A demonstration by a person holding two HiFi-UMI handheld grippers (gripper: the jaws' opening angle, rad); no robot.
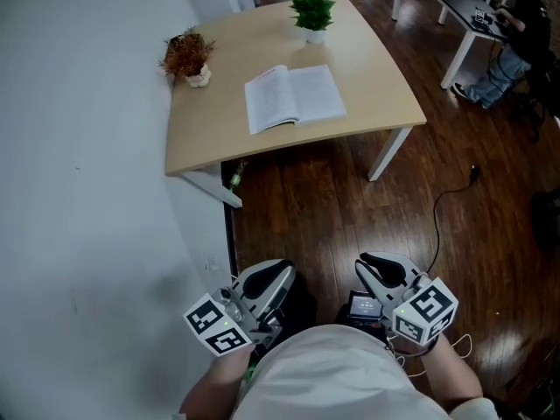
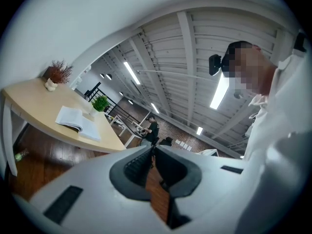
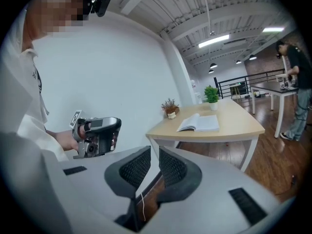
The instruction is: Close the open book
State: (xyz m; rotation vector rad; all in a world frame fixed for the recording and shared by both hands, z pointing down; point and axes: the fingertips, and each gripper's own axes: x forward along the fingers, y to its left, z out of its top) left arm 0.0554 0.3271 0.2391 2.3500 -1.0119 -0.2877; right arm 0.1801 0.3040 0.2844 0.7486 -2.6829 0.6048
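The open book (image 1: 293,96) lies flat, pages up, near the middle of the pale wood-grain bench (image 1: 376,68), a smooth top with rounded corners on white legs. Behind the book a small white pot (image 1: 315,35) holds a leafy green plant (image 1: 311,9). Nearer the wall, a lumpy pale pot (image 1: 199,79) holds a rusty dried sprig (image 1: 185,52). I have both tongs well short of the bench, over the glossy dark plank floor (image 1: 332,208). My left tongs (image 1: 269,278) have their ribbed black pads (image 2: 139,162) pressed together, empty. My right tongs (image 1: 383,271) stand a narrow slit apart with nothing between.
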